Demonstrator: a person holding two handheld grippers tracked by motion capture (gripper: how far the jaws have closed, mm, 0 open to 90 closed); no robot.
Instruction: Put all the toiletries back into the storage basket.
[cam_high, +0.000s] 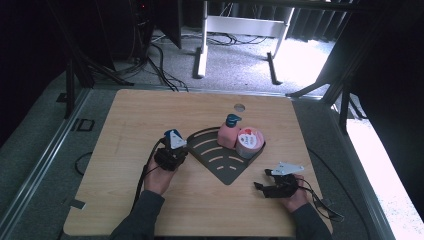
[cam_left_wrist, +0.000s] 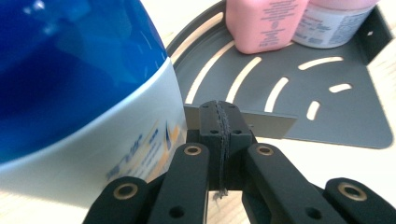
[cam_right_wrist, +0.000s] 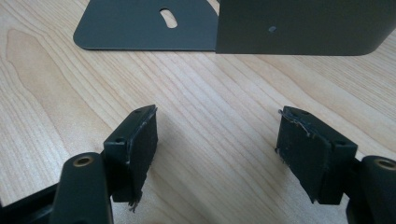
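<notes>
A dark grey fan-shaped rack (cam_high: 225, 167) lies in the middle of the wooden table. At its back stand a pink pump bottle (cam_high: 228, 135) with a blue top and a round jar (cam_high: 249, 142) with a pink lid. My left gripper (cam_high: 179, 148) sits at the rack's left edge. In the left gripper view its jaws (cam_left_wrist: 219, 122) are shut, pads together, nothing between them, just in front of the rack's low wall (cam_left_wrist: 275, 125). A blue-and-white container (cam_left_wrist: 84, 93) looms close on their left. My right gripper (cam_high: 262, 179) rests right of the rack, open (cam_right_wrist: 217, 126) over bare wood.
The table (cam_high: 150, 115) has a small round hole (cam_high: 239, 107) near its far edge. Beyond it are a grey floor, cables and a white desk frame (cam_high: 240, 25). In the right gripper view the rack's upright wall (cam_right_wrist: 299, 28) stands ahead of the jaws.
</notes>
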